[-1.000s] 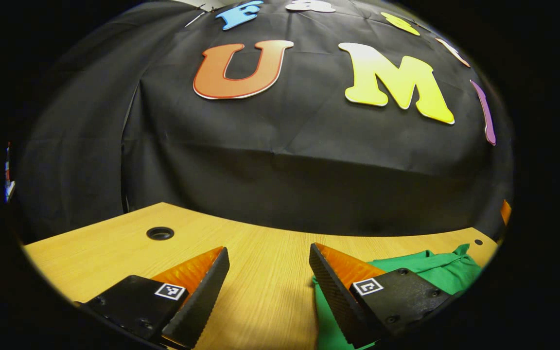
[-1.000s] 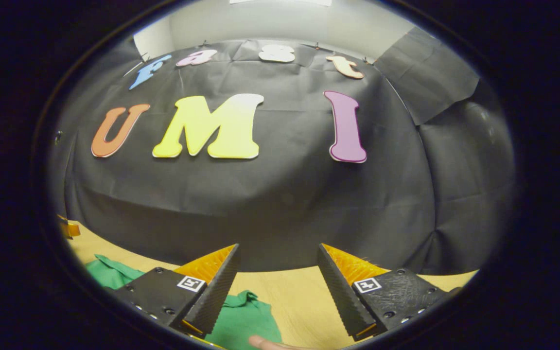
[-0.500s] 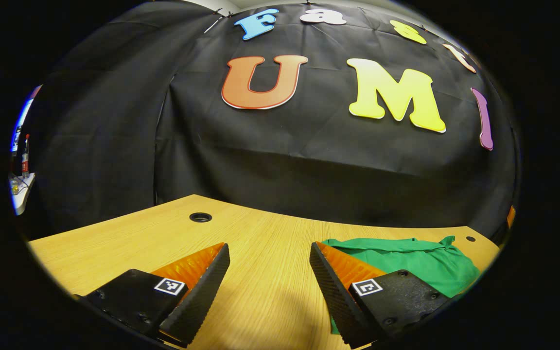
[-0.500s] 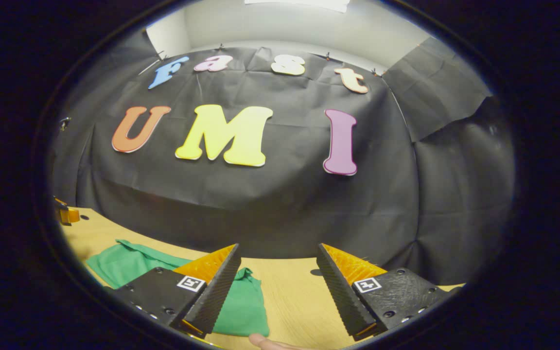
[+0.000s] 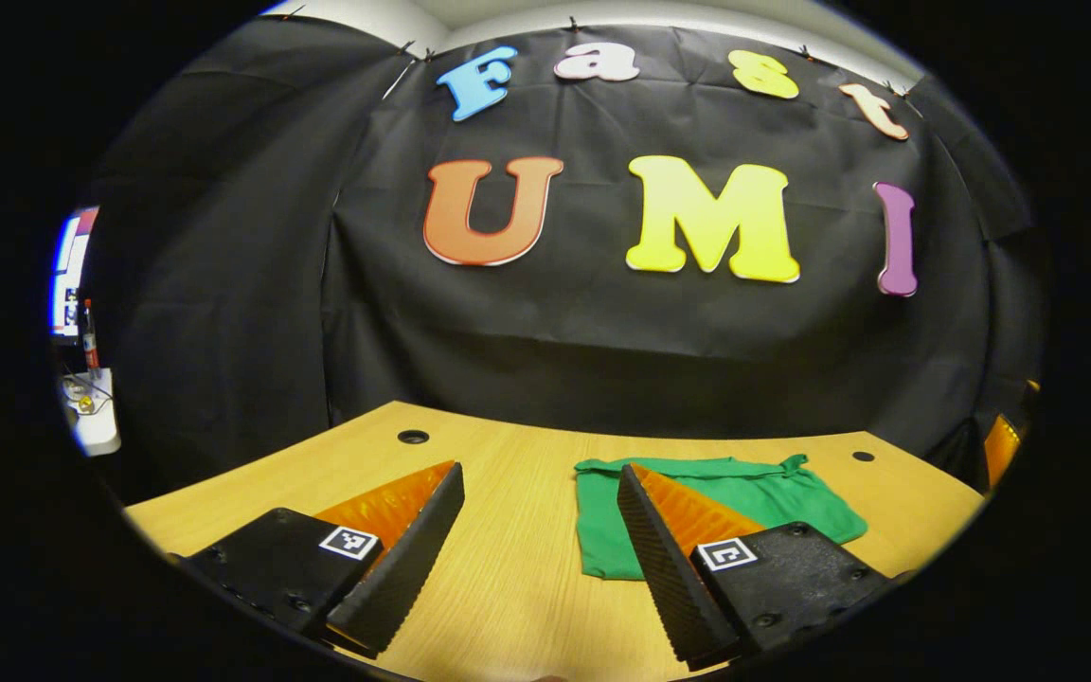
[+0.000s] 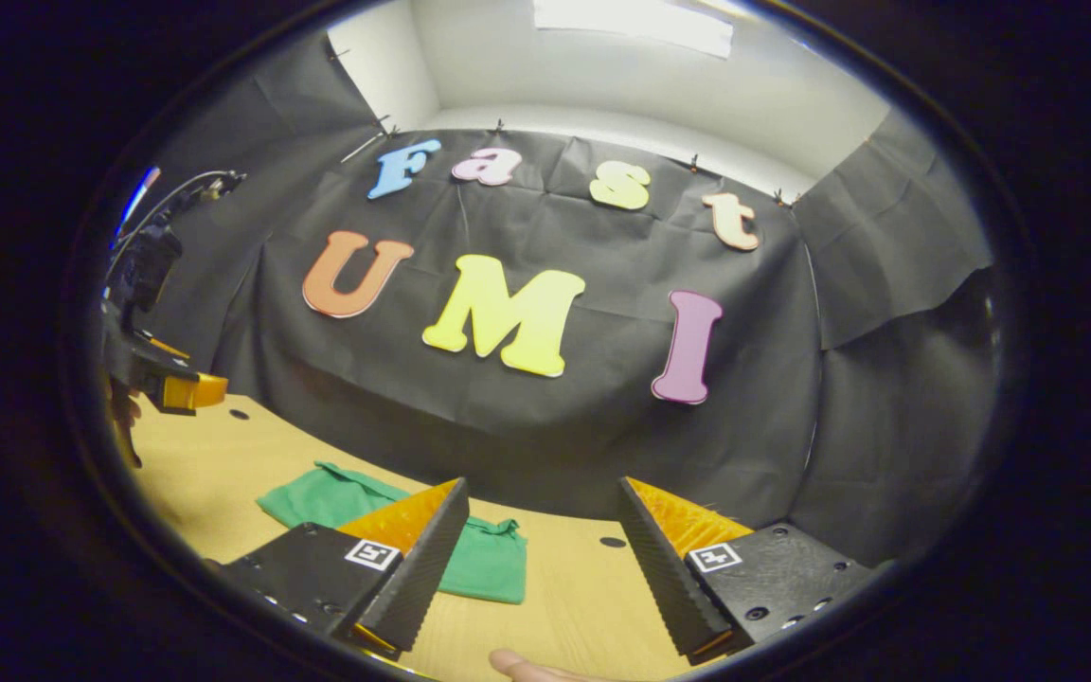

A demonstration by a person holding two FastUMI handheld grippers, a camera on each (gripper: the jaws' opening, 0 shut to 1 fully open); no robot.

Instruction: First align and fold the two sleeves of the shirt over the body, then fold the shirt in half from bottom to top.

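Hanging above the wooden table, the left gripper has its fingers spread and holds nothing. The right gripper is spread and empty too. Two round holes are in the table near the black cloth wall. The green shirt lies folded flat on the table, partly behind the left gripper's right finger, and in the right gripper view behind its left finger.

Left hand-held gripper hangs open above the worktop.
Green shirt lies folded flat, partly behind the right-side finger.
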